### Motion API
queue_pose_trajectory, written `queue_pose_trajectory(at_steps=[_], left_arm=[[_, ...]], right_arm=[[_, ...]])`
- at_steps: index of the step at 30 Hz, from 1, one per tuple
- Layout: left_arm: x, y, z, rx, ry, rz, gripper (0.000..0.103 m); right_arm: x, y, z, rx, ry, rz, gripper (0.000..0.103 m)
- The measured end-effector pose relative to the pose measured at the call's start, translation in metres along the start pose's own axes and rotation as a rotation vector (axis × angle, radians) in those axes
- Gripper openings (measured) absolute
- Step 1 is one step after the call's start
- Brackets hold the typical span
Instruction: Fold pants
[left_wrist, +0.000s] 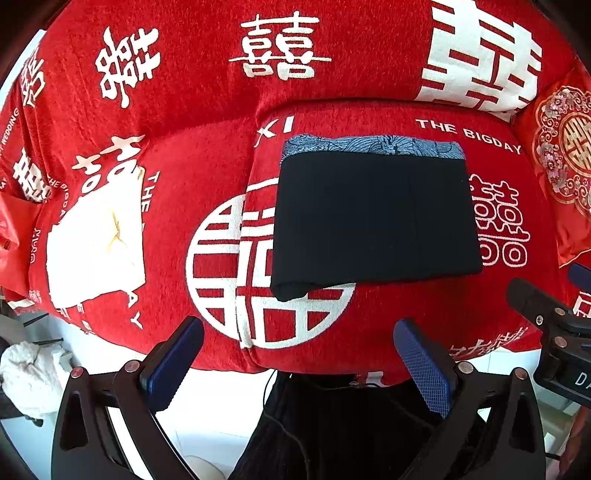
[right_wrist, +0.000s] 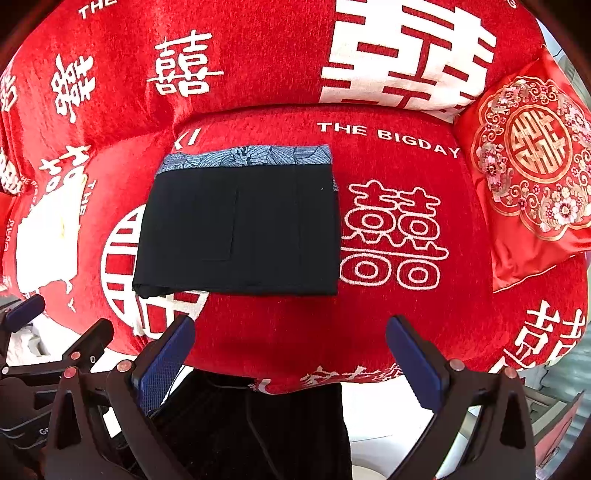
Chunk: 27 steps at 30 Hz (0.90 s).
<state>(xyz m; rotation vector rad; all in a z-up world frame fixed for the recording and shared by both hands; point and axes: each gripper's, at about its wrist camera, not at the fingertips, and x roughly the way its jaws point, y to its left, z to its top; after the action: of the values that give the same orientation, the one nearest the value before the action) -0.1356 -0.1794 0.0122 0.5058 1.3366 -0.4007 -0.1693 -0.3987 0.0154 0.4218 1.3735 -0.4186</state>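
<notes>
Folded pants (left_wrist: 375, 218) seen ahead of both spread, empty grippers — left gripper (left_wrist: 299, 354), right gripper (right_wrist: 291, 350) — long axis crosswise, neither clearly nearer.

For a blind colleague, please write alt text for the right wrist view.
Black pants, folded into a neat rectangle with a blue patterned band along the far edge, lie on a red sofa seat printed with white characters. The right gripper hovers near, jaws open and empty; a red embroidered cushion sits right.
</notes>
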Motion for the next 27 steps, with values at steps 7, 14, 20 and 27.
queue_pose_trajectory(at_steps=[7,14,20,27], left_arm=[[0.001,-0.001,0.001,0.003,-0.002,0.0,0.103],[0.003,-0.008,0.002,0.023,-0.008,0.006,0.103],[0.005,-0.011,0.003,0.036,-0.004,0.007,0.103],[0.008,-0.016,0.004,0.054,0.001,0.007,0.103]], right_arm=[[0.003,0.001,0.002,-0.004,0.003,0.002,0.103],[0.004,0.0,0.001,-0.007,0.008,0.001,0.103],[0.007,-0.001,0.004,-0.017,0.016,0.008,0.103],[0.009,0.0,0.006,-0.029,0.027,0.01,0.103]])
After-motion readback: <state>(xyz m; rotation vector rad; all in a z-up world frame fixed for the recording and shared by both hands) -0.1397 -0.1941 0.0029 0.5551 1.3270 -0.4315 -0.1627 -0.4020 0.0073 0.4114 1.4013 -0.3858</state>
